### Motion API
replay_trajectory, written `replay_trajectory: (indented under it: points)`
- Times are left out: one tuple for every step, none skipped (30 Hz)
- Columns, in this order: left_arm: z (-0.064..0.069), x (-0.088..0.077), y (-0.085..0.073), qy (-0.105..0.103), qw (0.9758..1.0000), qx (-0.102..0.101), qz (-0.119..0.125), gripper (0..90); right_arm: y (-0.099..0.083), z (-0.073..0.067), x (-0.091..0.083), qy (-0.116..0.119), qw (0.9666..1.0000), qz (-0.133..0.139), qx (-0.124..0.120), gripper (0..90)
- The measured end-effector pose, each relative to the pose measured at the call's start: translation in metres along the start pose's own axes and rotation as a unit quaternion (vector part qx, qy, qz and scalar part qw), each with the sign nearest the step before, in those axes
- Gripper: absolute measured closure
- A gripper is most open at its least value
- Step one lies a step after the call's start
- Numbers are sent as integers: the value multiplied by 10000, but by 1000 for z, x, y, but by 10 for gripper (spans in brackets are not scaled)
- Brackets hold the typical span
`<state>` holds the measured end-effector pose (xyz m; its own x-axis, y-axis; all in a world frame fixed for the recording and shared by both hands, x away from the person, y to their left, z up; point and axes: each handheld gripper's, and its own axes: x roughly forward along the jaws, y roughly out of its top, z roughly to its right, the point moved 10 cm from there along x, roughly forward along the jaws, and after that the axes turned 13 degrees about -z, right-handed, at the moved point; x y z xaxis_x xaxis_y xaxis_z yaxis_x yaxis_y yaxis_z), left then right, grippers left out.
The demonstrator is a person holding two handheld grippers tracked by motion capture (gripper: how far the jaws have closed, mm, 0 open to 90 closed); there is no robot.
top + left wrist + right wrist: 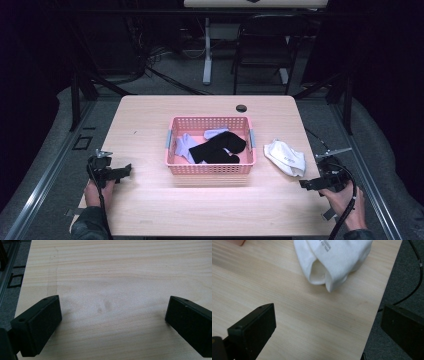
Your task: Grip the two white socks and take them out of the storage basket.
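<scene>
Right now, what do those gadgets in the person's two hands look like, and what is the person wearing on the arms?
Each hand holds a black device. The left gripper and right gripper both end in two blocky black jaws with small holes on top. A grey three-cornered plate sits on each, and a black cable trails from each toward the person. Dark sleeves cover the forearms.

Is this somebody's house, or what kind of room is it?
Probably a lab or workshop, not a house: a bare wooden table inside a metal frame, cables on the floor, and dark curtains around.
</scene>
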<state>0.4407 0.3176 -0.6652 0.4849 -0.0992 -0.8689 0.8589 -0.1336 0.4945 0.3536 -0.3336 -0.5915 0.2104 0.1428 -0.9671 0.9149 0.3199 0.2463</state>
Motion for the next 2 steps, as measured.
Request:
replay_trajectory:
  points:
    - [0,0,0,-1,10000,-1,-1,5,-2,0,2,7,10000,-32,4,0]
    - [0,0,0,-1,10000,0,-1,5,-3,-1,4,34,10000,-56,-8,0]
